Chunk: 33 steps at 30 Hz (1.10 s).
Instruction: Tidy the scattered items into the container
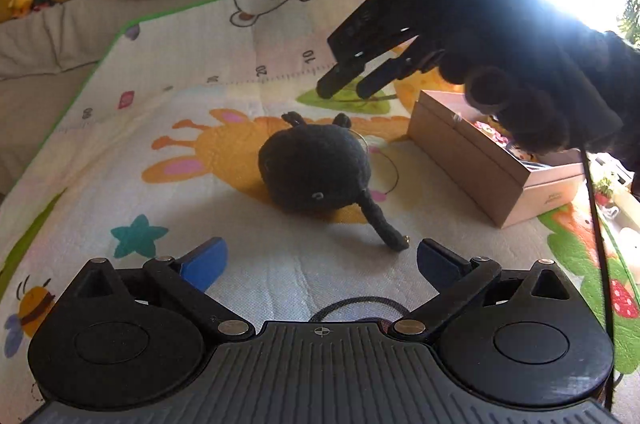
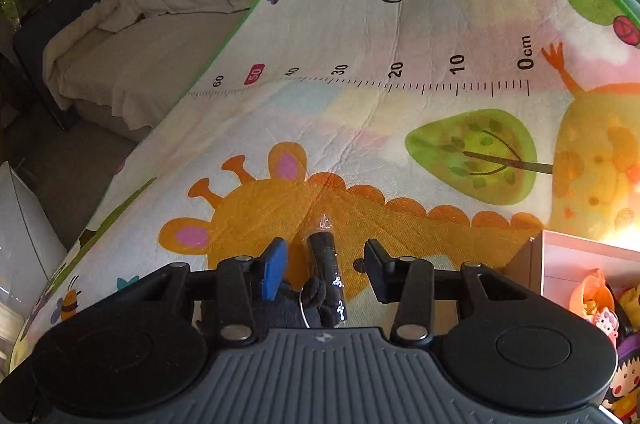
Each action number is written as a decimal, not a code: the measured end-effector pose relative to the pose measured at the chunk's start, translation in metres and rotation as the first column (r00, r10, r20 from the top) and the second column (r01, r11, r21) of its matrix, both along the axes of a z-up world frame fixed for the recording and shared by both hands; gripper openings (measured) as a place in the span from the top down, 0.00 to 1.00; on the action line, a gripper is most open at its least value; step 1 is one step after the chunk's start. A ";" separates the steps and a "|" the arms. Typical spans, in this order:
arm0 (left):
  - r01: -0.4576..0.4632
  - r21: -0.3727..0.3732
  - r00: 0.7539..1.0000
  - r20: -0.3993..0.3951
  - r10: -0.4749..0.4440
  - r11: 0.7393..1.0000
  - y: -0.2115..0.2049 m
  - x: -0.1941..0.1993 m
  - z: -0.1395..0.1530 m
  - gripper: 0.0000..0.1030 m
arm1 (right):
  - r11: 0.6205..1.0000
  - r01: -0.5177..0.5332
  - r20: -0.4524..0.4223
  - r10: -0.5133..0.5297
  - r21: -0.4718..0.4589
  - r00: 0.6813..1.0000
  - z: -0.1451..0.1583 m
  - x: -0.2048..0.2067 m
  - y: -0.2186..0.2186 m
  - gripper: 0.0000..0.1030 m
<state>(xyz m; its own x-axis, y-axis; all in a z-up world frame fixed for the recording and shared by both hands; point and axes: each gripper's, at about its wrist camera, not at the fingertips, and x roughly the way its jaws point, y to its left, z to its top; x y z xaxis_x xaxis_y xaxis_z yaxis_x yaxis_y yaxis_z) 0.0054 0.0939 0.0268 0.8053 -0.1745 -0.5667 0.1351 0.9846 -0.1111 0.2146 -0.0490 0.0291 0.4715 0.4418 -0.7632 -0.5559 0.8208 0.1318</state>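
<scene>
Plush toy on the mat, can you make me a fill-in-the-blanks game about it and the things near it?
1. The round plush toy is the colour ____.
2. The play mat it lies on has a thin border coloured ____.
3. In the left wrist view, the open box of toys stands to the ____ of the plush toy.
4. The left gripper has nothing between its fingers, which are wide ____.

Missing words: black; green; right; open.
</scene>
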 end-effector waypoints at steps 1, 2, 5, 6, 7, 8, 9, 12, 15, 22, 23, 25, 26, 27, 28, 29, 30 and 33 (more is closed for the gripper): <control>0.001 -0.005 1.000 0.001 -0.001 1.000 0.002 -0.002 0.000 0.00 | 1.000 -0.006 -0.018 0.006 -0.015 1.000 -0.007 0.008 0.011 0.58; 0.001 -0.011 1.000 0.002 -0.001 1.000 0.004 -0.003 0.000 0.00 | 0.999 -0.002 -0.028 0.001 -0.033 1.000 -0.015 0.013 0.018 0.58; -0.003 -0.024 1.000 0.000 0.003 1.000 0.009 -0.006 0.000 0.00 | 0.997 0.018 -0.103 -0.025 -0.072 0.994 -0.041 0.020 0.014 0.58; -0.008 -0.027 1.000 -0.003 0.008 1.000 0.010 -0.006 -0.001 0.00 | 0.997 0.022 -0.135 -0.031 -0.069 0.990 -0.047 0.017 0.004 0.58; -0.011 -0.028 1.000 -0.006 0.011 1.000 0.010 -0.006 -0.001 0.00 | 0.998 0.022 -0.155 -0.031 -0.060 0.987 -0.051 0.017 0.001 0.59; -0.012 -0.028 1.000 -0.010 0.012 1.000 0.010 -0.006 -0.002 0.00 | 0.999 0.022 -0.166 -0.028 -0.043 0.986 -0.051 0.014 -0.004 0.66; -0.013 -0.028 1.000 -0.014 0.013 1.000 0.010 -0.005 -0.003 0.00 | 0.999 0.029 -0.163 -0.033 -0.027 0.986 -0.049 0.011 -0.009 0.79; -0.006 -0.028 1.000 -0.024 0.006 1.000 0.005 -0.005 -0.003 0.00 | 0.997 0.067 -0.163 -0.062 0.028 0.985 -0.029 0.003 -0.028 0.81; 0.018 -0.032 1.000 -0.024 -0.018 0.999 -0.006 -0.007 -0.001 0.00 | 0.994 0.069 -0.120 -0.058 0.089 0.991 0.004 -0.028 -0.063 0.82; 0.110 -0.006 0.994 -0.016 -0.110 0.994 -0.047 -0.018 0.005 0.00 | 0.973 0.056 -0.119 -0.030 0.223 0.992 0.053 -0.118 -0.136 0.83; 0.118 0.000 0.993 -0.019 -0.118 0.993 -0.052 -0.020 0.005 0.00 | 0.969 0.054 -0.125 -0.024 0.241 0.992 0.054 -0.131 -0.144 0.83; 0.136 0.010 0.990 -0.030 -0.135 0.991 -0.062 -0.024 0.004 0.00 | 0.960 0.057 -0.146 -0.017 0.274 0.989 0.052 -0.152 -0.159 0.83; 0.145 0.014 0.989 -0.037 -0.144 0.989 -0.066 -0.026 0.003 0.00 | 0.955 0.065 -0.164 -0.018 0.290 0.986 0.048 -0.161 -0.168 0.83; 0.153 0.017 0.987 -0.045 -0.152 0.988 -0.071 -0.028 0.003 0.00 | 0.949 0.076 -0.182 -0.020 0.306 0.983 0.043 -0.170 -0.176 0.83; 0.159 0.020 0.986 -0.051 -0.158 0.987 -0.074 -0.030 0.002 0.00 | 0.944 0.091 -0.197 -0.028 0.317 0.980 0.037 -0.179 -0.185 0.83; 0.167 0.023 0.984 -0.061 -0.165 0.986 -0.078 -0.032 0.000 0.00 | 0.942 0.108 -0.204 -0.044 0.318 0.978 0.030 -0.187 -0.194 0.83; 0.174 0.027 0.983 -0.069 -0.171 0.984 -0.082 -0.034 -0.002 0.00 | 0.942 0.129 -0.207 -0.066 0.310 0.976 0.022 -0.194 -0.202 0.83; 0.191 0.044 0.978 -0.098 -0.186 0.981 -0.095 -0.038 -0.007 0.00 | 0.941 0.212 -0.196 -0.163 0.264 0.967 -0.003 -0.210 -0.225 0.81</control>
